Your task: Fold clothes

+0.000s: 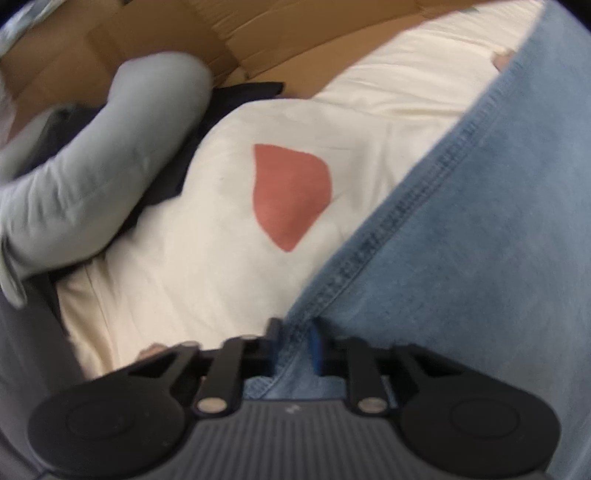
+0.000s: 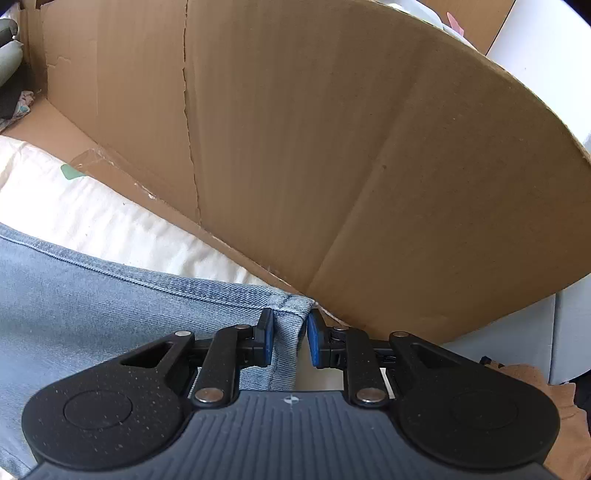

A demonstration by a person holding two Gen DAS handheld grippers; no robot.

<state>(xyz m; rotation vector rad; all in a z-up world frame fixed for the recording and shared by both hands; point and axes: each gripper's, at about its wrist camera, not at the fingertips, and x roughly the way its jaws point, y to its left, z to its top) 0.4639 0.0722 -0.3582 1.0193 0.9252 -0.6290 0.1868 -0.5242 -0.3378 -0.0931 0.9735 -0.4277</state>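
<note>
Light blue denim jeans (image 1: 480, 240) lie across a cream garment (image 1: 207, 258) that bears a red patch (image 1: 290, 192). In the left wrist view a stitched seam of the jeans runs down into my left gripper (image 1: 295, 334), which is shut on that denim edge. In the right wrist view the jeans (image 2: 92, 295) spread to the left over the cream garment (image 2: 92, 214). My right gripper (image 2: 290, 325) is shut on a hemmed corner of the denim, close to a cardboard wall.
A large cardboard box wall (image 2: 332, 147) rises right behind the right gripper, and cardboard (image 1: 129, 29) also lines the far side. A pale grey-green sleeve (image 1: 110, 166) and a dark garment (image 1: 177, 173) lie to the left. Brown cloth (image 2: 554, 406) sits at the lower right.
</note>
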